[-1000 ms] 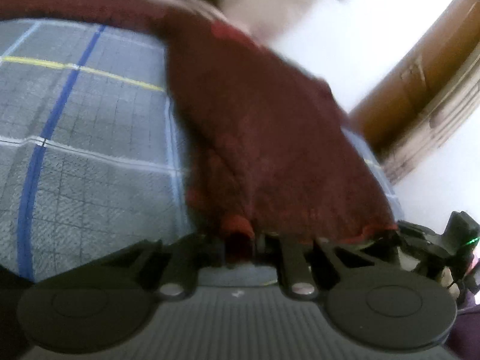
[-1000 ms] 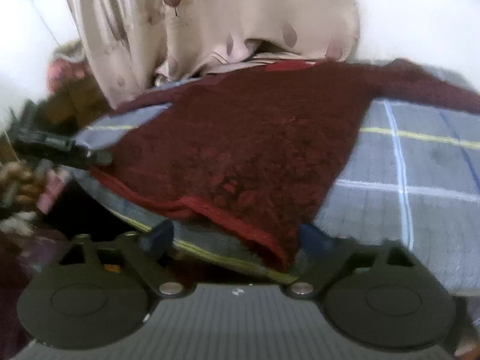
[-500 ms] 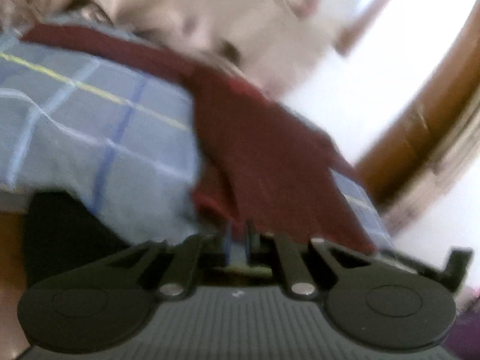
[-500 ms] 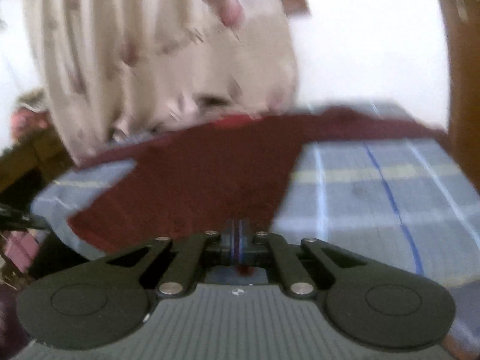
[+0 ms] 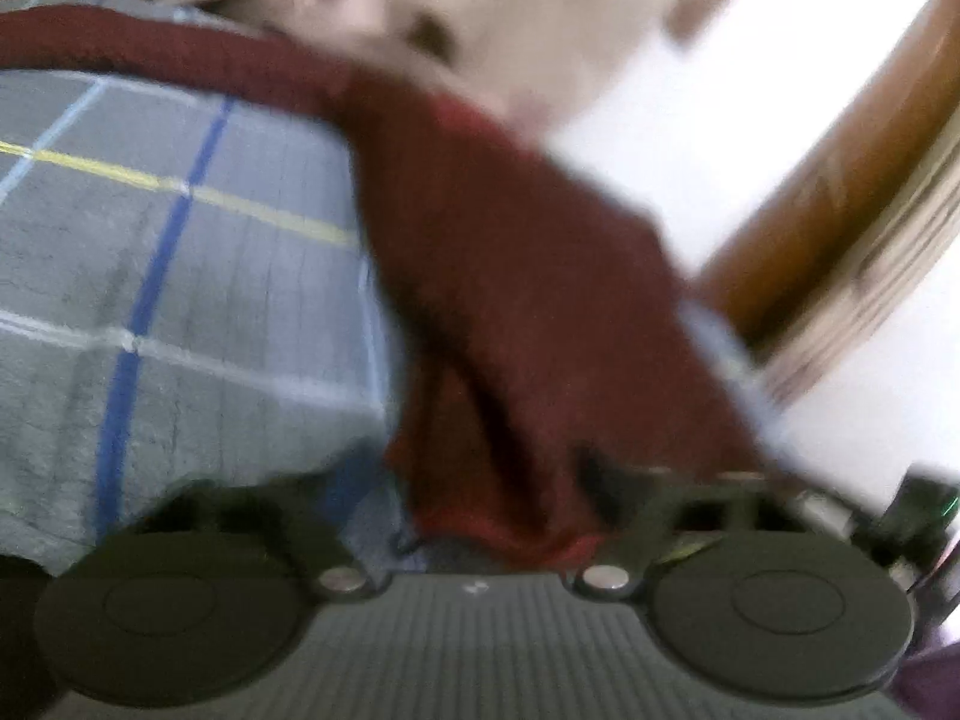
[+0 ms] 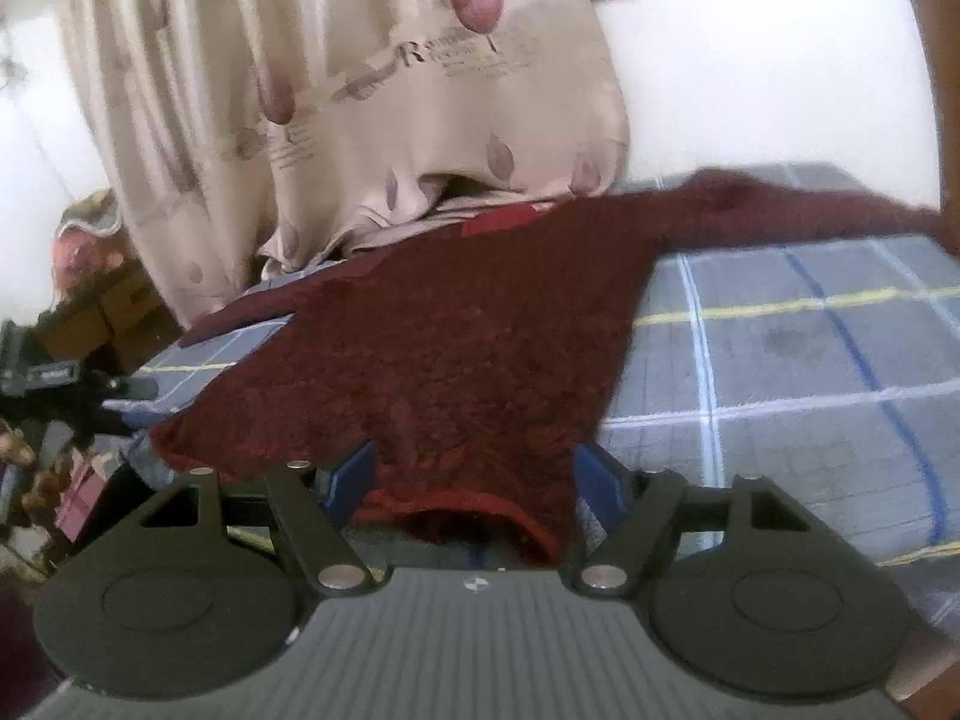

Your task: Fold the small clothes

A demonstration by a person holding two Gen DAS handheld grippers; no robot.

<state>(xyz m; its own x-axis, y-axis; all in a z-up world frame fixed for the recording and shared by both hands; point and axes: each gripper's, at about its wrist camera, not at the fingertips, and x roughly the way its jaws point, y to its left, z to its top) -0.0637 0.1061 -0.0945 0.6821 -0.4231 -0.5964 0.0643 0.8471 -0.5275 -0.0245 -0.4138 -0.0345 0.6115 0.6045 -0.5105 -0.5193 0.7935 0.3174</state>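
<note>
A dark red knitted sweater [image 5: 510, 300] [image 6: 450, 360] lies spread on a grey-blue checked blanket [image 5: 210, 300] [image 6: 780, 390], one sleeve [image 6: 810, 210] stretched along the far edge. My left gripper [image 5: 471, 480] is at the near hem in a blurred view. Its jaws are opening, the hem lies between them, and the pads stand clear of the cloth. My right gripper [image 6: 474, 477] is at another part of the same hem. Its jaws are opening too, with blue pads [image 6: 354, 474] either side of the red edge and no grip on it.
A beige printed curtain [image 6: 360, 90] hangs behind the far edge of the blanket. A brown wooden frame [image 5: 840, 180] rises at the right of the left wrist view. Boxes and clutter [image 6: 90, 312] sit past the blanket's left edge.
Half a second ago both grippers were shut at the hem; now both sets of fingers are spread with the hem loose between them. The left view swung away and came back.
</note>
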